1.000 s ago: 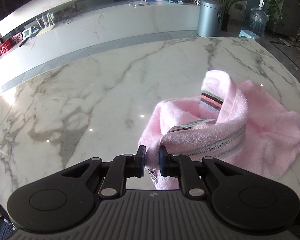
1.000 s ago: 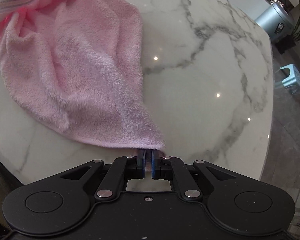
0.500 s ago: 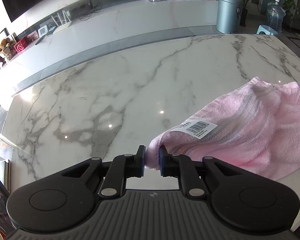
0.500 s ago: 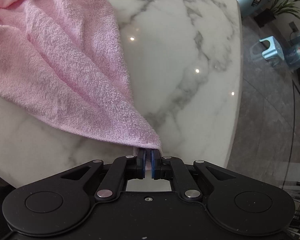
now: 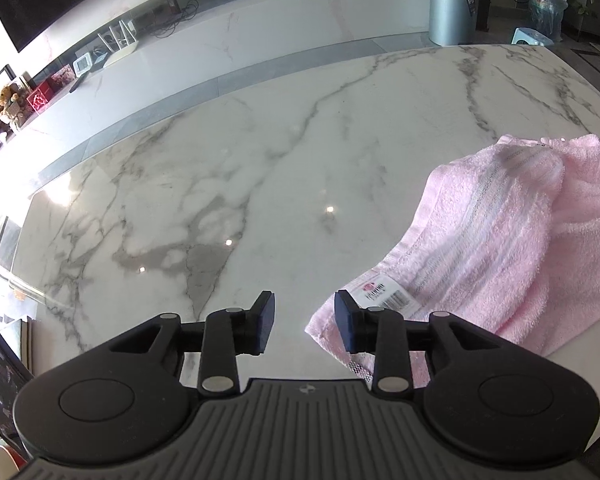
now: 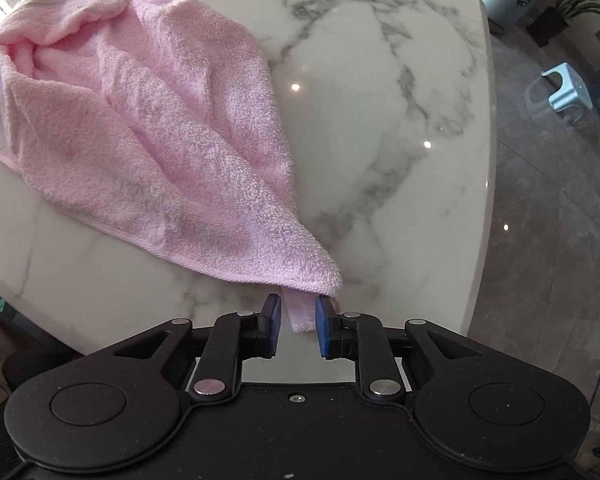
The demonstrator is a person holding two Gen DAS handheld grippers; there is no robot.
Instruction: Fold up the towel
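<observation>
Left tool (image 5: 305, 322): jaws opening, nothing pinched; the towel (image 5: 500, 240) corner with its barcode label (image 5: 386, 295) is seen just beside the right-hand pad. Right tool (image 6: 298, 326): jaws opening, a hanging towel (image 6: 148, 128) corner is seen between the pads, not pressed. Towel: pink, rumpled, laid on the marble bench (image 5: 260, 168) near its front edge.

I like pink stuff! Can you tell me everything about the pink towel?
The pink towel is fluffy terry cloth, rumpled and loosely bunched on the white marble table. It has a woven striped band and a white barcode label near one corner. Another corner pokes between the right gripper's opening jaws, unpinched.
</observation>
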